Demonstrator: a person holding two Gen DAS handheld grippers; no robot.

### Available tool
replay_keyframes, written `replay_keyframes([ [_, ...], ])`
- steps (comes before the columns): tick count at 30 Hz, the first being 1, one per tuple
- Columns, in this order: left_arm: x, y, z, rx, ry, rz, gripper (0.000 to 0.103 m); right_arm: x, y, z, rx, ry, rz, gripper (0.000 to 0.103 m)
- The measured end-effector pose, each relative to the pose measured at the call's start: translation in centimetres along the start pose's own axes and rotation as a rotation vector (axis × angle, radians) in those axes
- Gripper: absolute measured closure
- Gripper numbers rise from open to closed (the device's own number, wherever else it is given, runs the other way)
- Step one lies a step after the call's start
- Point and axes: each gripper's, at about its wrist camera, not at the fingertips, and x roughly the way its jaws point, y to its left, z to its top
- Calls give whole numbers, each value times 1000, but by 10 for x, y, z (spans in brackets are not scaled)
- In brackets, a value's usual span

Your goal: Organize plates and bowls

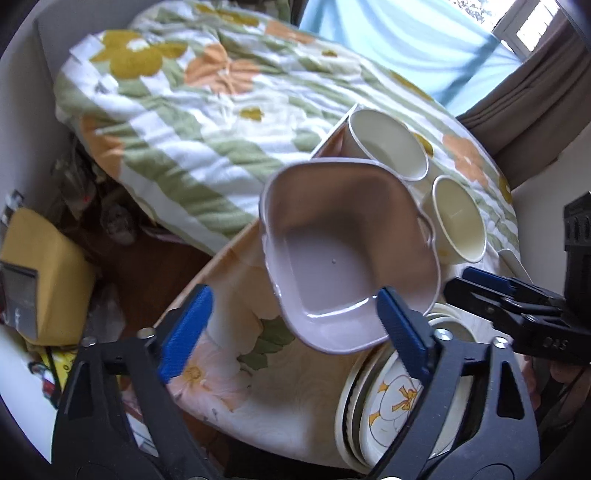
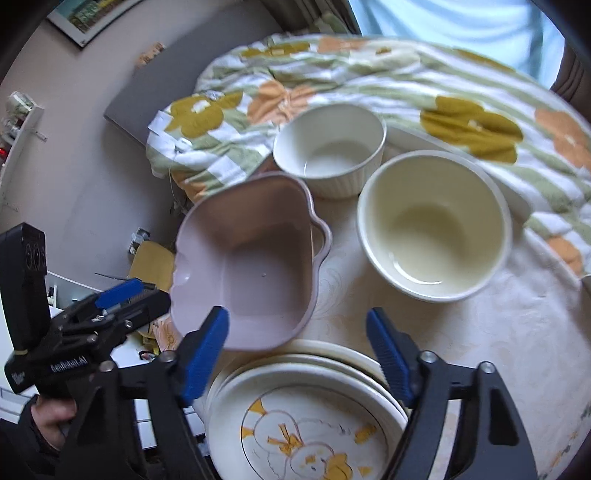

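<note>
Pink dish tilts over the surface, its lower edge on the stack of plates; two cream bowls sit just beyond; my left hand-held gripper and right hand-held gripper both gape, released, gripping nothing.

You get soft daylight from the bright window; below it, the glossy mauve plastic bowl shows glare, with motion blur and fisheye-bent edges.

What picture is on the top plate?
Yellow-and-white chicks on the top plate, clearest from the right wrist.
</note>
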Motion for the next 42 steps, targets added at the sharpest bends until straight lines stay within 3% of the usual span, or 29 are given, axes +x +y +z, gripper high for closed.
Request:
replay_keyframes([
  [3,25,3,5,-11,37,-3,40,27,0,9,6,42,2,48],
  [7,48,5,16,-18,61,-11,50,46,-1,22,10,62,-28,57],
  [10,57,2,20,2,74,-5,59,53,0,29,-4,66,-46,74],
  [12,61,0,21,15,79,-3,77,55,3,33,-25,63,-64,77],
  [15,62,-1,23,32,72,23,82,57,5,35,-42,63,-102,86],
  [23,48,-4,28,73,34,32,83,47,5,29,-22,28,-92,91],
  [30,6,-21,31,128,-34,43,83,10,13,15,-7,-63,-55,91],
  [36,-45,-64,11,216,-106,40,83,-52,9,-17,16,-172,-44,91],
  [42,-85,-126,-36,307,-144,3,83,-120,-15,-74,71,-262,-67,91],
])
